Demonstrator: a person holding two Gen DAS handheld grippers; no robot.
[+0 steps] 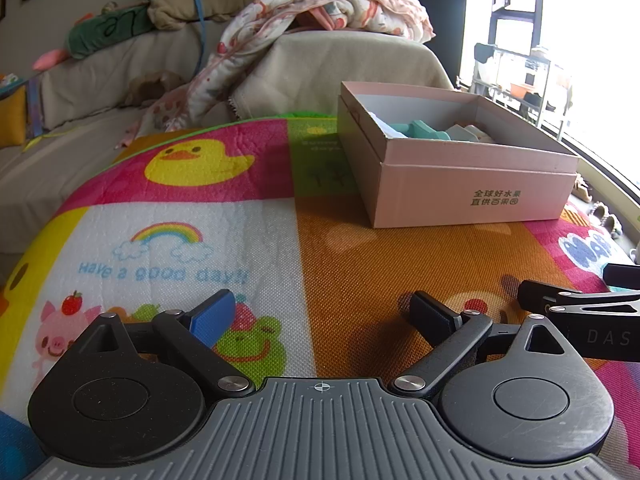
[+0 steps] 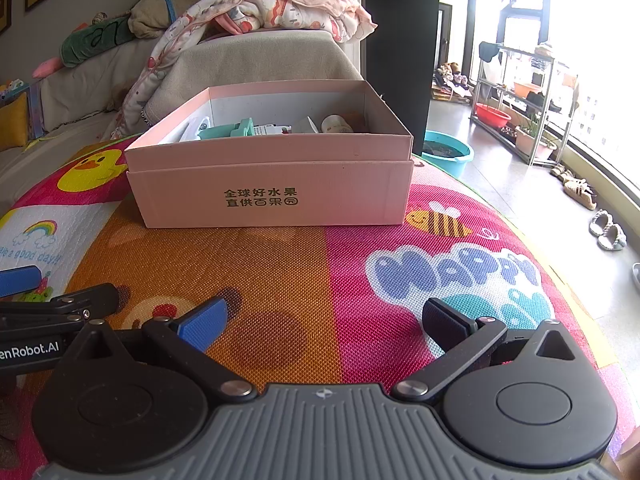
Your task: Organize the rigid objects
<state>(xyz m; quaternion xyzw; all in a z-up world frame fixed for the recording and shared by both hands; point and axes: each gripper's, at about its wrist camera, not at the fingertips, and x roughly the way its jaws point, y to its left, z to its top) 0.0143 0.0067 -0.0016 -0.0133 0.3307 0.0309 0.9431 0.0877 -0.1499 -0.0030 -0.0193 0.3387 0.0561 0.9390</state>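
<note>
On the play mat (image 2: 280, 280), the pink box (image 2: 272, 192) sits well ahead of both grippers' spread, empty fingers (image 2: 202, 322).

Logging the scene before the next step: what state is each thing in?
Left claw: open, empty, above the mat.
Right claw: open, empty, above the mat.
Pink box: lid off, upright on the play mat, items inside.
Teal object: lying in the box.

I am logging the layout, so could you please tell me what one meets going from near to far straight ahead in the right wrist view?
Right gripper, jaws open → play mat → pink box → draped sofa arm → pink blanket.
</note>
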